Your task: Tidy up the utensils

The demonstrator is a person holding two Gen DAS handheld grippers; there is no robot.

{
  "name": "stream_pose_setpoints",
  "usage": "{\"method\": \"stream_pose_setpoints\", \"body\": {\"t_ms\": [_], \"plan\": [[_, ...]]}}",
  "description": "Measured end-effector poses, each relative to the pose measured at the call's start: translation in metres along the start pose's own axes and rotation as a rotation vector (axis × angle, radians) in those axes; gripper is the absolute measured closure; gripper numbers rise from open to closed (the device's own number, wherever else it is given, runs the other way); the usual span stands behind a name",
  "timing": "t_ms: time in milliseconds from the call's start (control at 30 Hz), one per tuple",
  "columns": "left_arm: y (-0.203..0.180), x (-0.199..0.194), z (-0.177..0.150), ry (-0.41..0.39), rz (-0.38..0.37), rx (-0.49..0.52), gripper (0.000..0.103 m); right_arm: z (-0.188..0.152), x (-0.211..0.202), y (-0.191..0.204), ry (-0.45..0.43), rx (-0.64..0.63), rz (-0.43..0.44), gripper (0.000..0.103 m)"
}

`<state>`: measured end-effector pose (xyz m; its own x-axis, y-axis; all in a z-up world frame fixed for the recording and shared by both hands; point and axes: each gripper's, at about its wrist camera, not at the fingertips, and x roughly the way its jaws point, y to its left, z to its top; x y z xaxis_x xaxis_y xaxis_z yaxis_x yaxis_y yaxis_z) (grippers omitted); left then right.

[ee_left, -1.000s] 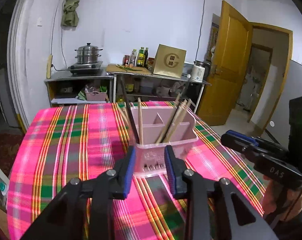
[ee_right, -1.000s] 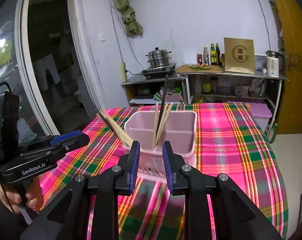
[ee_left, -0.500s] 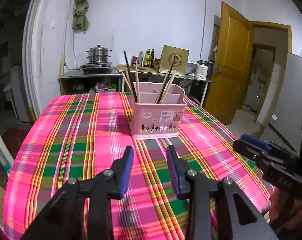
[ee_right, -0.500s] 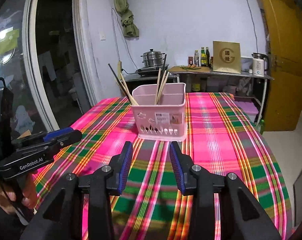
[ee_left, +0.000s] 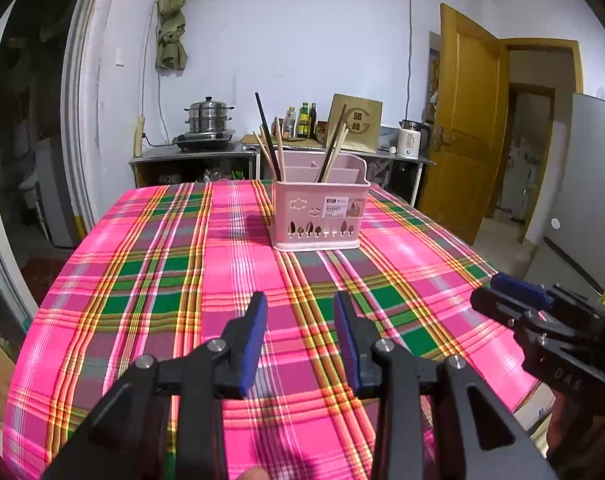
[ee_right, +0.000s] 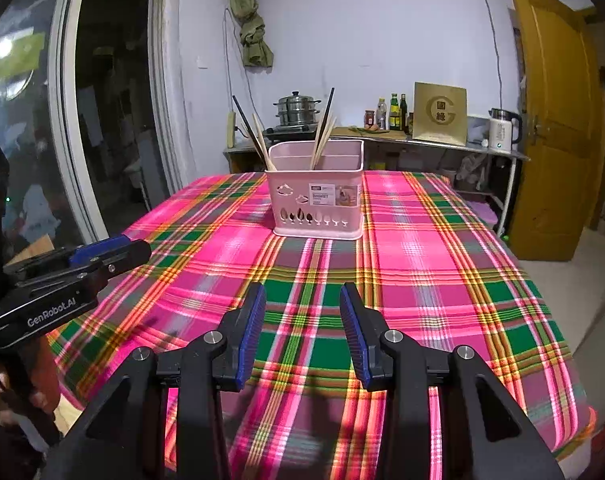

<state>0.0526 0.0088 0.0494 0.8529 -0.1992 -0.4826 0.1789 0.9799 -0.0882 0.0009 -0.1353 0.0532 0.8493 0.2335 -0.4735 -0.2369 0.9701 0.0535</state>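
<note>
Chopsticks (ee_left: pixel 279 148) of pale wood, plus two black ones: standing tilted in a pink plastic rectangular holder (ee_left: pixel 318 216), grouped in two bunches, one at the left end and one nearer the middle, tips fanning above the rim. Holder upright on a pink, green and yellow plaid tablecloth (ee_left: pixel 162 280), towards the far half of the table, with a white label and a row of small cut-outs on its near wall.

Left gripper (ee_left: pixel 300 300), black with blue pads: hovering over the near part of the cloth, well apart from the holder, pointing towards it. Fingers parted, released, only bare cloth showing in the gap. Right gripper (ee_right: pixel 302 292), same build: likewise over the near cloth, well short of the holder. Fingers released, jaws just having been opening, gap empty. Each gripper visible at the edge of the other's wrist view, side by side and apart.

Beyond the table, against a pale wall: metal counter (ee_left: pixel 190 158) bearing a steel stacked steamer pot (ee_left: pixel 208 114), several glass bottles (ee_left: pixel 302 120), a gold square box (ee_left: pixel 358 124) and a white electric kettle (ee_left: pixel 410 142). To the right, a yellow wooden door (ee_left: pixel 466 120), standing open.
</note>
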Motion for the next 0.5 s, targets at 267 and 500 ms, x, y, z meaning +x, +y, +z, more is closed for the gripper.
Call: {"method": "stream_pose_setpoints", "body": {"t_ms": [267, 500], "plan": [[-0.0008, 0.0026, -0.0051, 0.006, -0.003, -0.007, 0.067, -0.0007, -0.004, -0.0031, -0.022, 0.0, -0.016, 0.064], [-0.003, 0.0042, -0.0069, 0.007, -0.004, -0.002, 0.067, -0.0005, -0.0038, -0.0047, -0.021, 0.004, -0.019, 0.064]]}}
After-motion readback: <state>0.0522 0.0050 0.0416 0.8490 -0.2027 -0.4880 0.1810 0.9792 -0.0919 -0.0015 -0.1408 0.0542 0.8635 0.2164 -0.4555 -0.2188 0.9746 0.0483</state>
